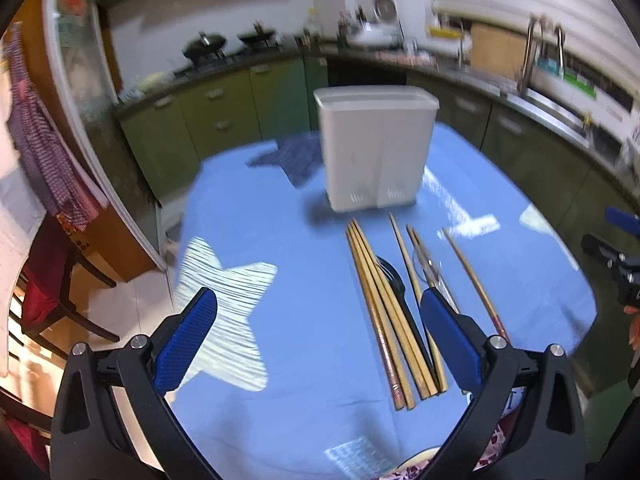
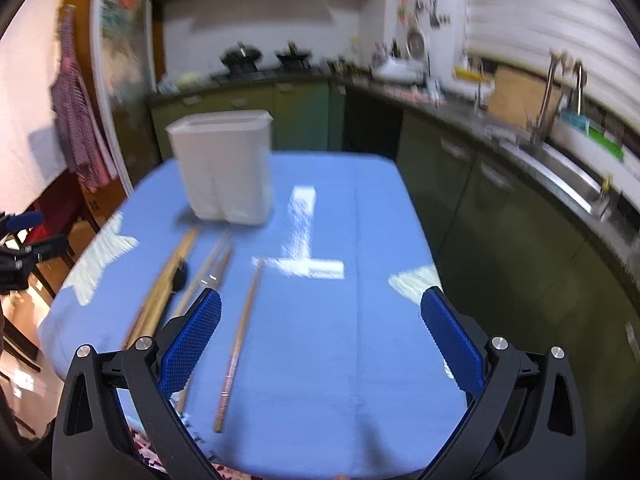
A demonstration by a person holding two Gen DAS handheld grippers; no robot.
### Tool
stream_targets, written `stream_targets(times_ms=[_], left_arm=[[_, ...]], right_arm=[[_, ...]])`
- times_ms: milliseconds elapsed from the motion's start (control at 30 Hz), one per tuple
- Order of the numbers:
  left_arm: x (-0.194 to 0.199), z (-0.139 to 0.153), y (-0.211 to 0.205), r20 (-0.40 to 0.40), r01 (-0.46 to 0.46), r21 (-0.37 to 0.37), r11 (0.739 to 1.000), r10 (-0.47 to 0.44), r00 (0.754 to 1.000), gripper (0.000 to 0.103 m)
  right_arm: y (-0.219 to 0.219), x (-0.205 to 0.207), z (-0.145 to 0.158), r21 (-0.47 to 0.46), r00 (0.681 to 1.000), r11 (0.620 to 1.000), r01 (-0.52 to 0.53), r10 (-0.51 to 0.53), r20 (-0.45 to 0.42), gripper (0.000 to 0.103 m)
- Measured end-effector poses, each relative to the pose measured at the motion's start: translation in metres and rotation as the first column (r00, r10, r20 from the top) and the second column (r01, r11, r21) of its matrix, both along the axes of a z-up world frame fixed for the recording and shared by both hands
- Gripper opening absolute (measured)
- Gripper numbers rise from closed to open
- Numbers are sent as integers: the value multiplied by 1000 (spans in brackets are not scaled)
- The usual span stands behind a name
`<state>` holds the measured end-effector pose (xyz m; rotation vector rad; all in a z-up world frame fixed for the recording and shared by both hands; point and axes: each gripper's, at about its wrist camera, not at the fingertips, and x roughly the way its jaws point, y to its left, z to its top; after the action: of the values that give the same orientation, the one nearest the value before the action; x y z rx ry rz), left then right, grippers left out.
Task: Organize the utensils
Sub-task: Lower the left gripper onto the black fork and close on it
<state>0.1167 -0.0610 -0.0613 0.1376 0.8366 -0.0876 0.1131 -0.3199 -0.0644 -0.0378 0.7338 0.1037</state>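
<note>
White utensil holder (image 1: 376, 152) stands upright on the blue tablecloth (image 1: 288, 240), contents hidden; chopsticks (image 1: 384, 312) lie before it; left gripper (image 1: 318, 320) and right gripper (image 2: 320, 324) both spread apart, holding nothing

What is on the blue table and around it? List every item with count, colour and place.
utensil holder: one, white, upright at the table's far end.
chopsticks: several, tan wood, flat in front of the holder; one lone stick apart on the right.
black spoon: one, among the chopsticks.
clear spoon: one, beside it.
tablecloth: one, blue with pale star prints.
left tongs: blue pads, open.
right tongs: blue pads, open.
</note>
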Motion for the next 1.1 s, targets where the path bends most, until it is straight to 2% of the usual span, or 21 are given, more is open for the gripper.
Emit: stream_targets(times_ms=[133, 233, 300, 400, 467, 633, 867, 933, 1000, 1100], left_arm=[[30, -21, -21, -90, 22, 8, 1000, -22, 996, 97], [46, -31, -30, -150, 31, -15, 999, -33, 988, 93], [55, -38, -37, -188, 32, -16, 999, -35, 982, 78], [63, -47, -45, -240, 35, -19, 999, -38, 970, 62], [67, -52, -50, -271, 37, -17, 999, -41, 962, 56], [79, -67, -56, -344, 15, -24, 1000, -22, 939, 56], [90, -79, -59, -397, -19, -35, 999, 4, 918, 55], [92, -81, -60, -405, -20, -37, 999, 3, 914, 47], [94, -84, -62, -428, -18, -58, 998, -9, 904, 32], [97, -87, -65, -443, -16, -70, 997, -17, 896, 27]], right_arm=[[-17, 44, -29, 84, 982, 996, 4, 12, -189, 99], [-24, 68, -43, 144, 967, 989, -16, 52, -248, 99], [-26, 81, -47, 161, 959, 987, -20, 65, -278, 99], [-23, 90, -45, 151, 954, 988, -25, 68, -292, 99], [-17, 93, -41, 137, 952, 990, -38, 77, -298, 99], [-2, 96, -36, 114, 947, 990, -79, 110, -302, 99], [3, 91, -35, 118, 942, 986, -115, 146, -301, 99], [2, 90, -36, 118, 942, 986, -117, 148, -303, 99], [0, 90, -37, 118, 941, 986, -118, 149, -303, 99], [-3, 89, -38, 122, 942, 986, -118, 149, -301, 99]])
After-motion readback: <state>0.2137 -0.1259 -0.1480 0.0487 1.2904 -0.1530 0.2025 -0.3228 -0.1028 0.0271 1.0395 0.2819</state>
